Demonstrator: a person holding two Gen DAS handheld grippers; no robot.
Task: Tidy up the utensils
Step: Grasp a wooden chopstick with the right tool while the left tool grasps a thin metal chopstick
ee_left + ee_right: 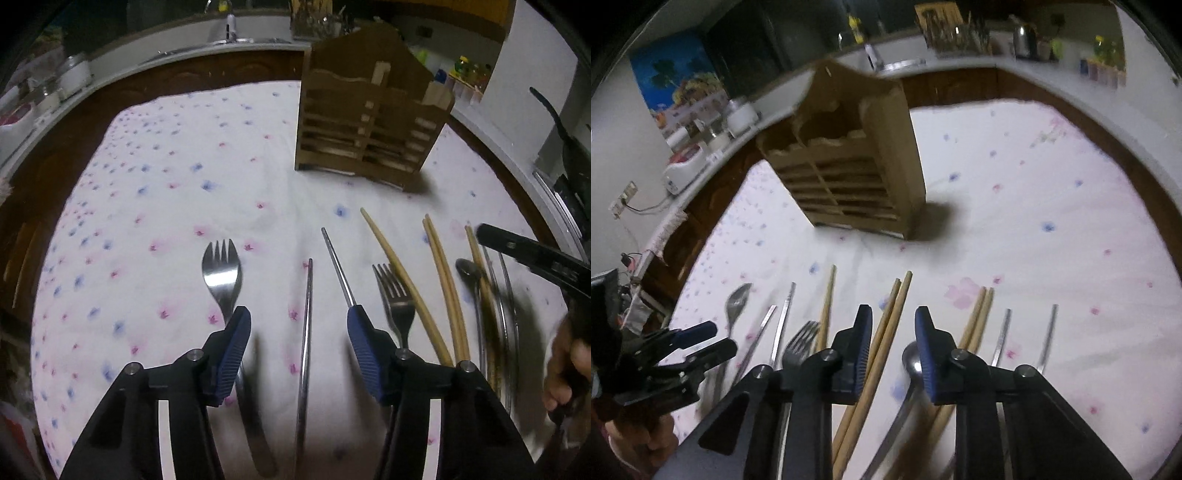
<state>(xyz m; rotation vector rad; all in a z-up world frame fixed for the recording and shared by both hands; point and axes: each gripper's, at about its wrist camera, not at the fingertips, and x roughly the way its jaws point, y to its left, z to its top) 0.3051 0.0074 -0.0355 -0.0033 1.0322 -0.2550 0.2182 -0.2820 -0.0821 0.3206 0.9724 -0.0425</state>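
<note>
My left tongs (299, 332) hung half open, nothing held, straddling a thin steel chopstick (306, 332) in front of the slatted wooden holder (365, 129); the broad steel fork (221, 273) lay just beside, easy to snag. Further right, my right tongs (892, 332) stood narrowly parted over a pair of bamboo chopsticks (886, 332), not yet pinching; one might have slipped free.
</note>
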